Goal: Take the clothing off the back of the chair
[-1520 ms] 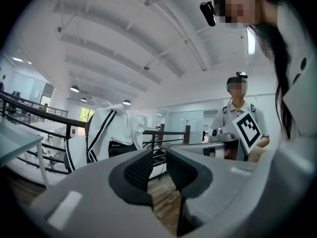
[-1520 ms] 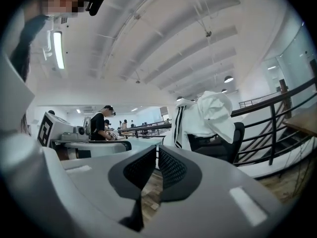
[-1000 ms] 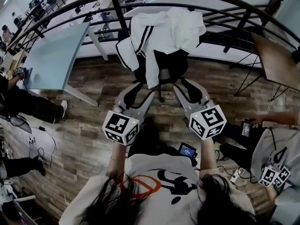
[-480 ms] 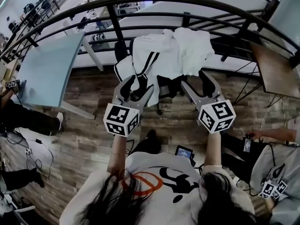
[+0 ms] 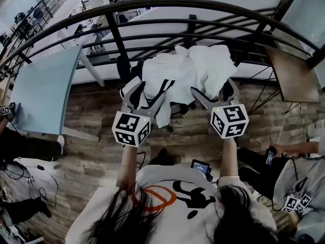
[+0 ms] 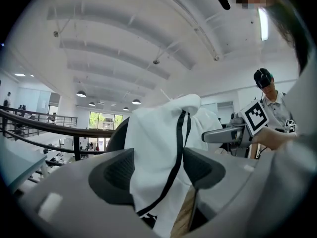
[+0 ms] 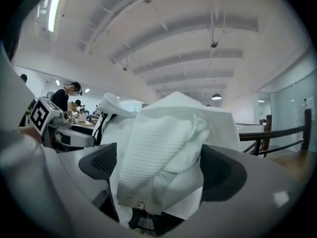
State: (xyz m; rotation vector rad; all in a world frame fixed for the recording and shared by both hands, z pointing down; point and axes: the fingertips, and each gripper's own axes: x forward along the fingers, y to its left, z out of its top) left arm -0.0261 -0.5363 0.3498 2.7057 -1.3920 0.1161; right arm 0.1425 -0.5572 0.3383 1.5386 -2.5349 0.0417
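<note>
Hanging over the back of the black chair (image 5: 125, 65), the white clothing (image 5: 175, 72) with black stripes is covering most of the backrest. The left gripper (image 5: 144, 93) is reaching in at the chair's left side. Its jaws are standing apart, with a black-striped fold lying between the pads (image 6: 117, 170). The right gripper (image 5: 213, 88) is reaching in at the chair's right side, and its jaws are spreading wide around a bunched, ribbed part of the cloth. Neither gripper is pinching the fabric. A dark railing (image 5: 112, 34) is curving just behind the chair.
</note>
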